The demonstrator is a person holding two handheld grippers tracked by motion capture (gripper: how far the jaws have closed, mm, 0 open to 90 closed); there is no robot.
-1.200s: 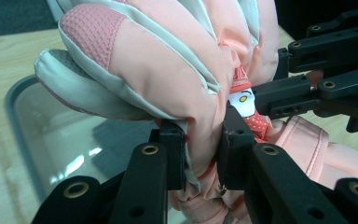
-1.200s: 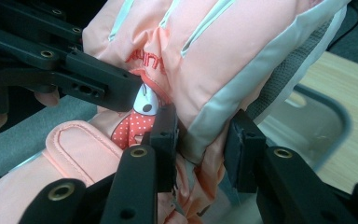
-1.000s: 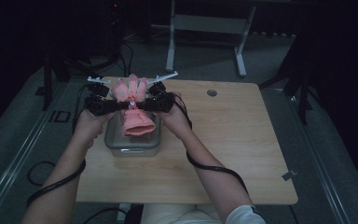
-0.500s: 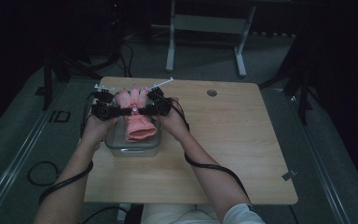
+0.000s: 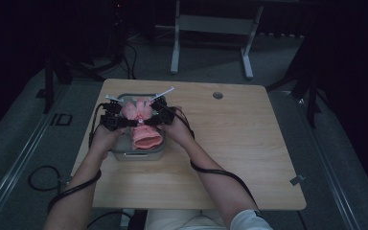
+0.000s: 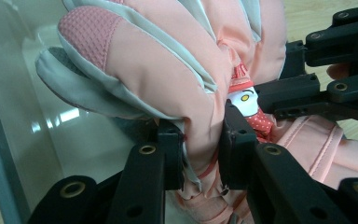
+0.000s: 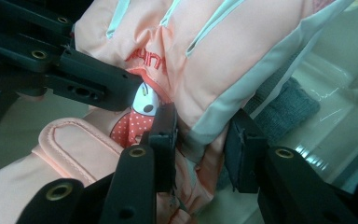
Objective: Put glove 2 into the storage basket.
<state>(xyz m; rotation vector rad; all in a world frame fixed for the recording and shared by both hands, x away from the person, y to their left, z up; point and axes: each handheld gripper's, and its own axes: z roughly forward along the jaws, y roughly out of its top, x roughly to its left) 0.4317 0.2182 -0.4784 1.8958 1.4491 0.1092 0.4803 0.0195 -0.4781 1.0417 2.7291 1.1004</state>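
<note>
Wooden table (image 5: 249, 158) | clear bin (image 5: 124, 154) | pink glove (image 5: 141, 120): padded, grey trim, cartoon patch

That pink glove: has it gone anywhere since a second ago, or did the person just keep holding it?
The pink ski glove has come down, toward the clear plastic bin, carried by both claws. The left claw and right claw stay clamped on it from either side; nothing was let go. The bin and the wooden table kept their places.
</note>
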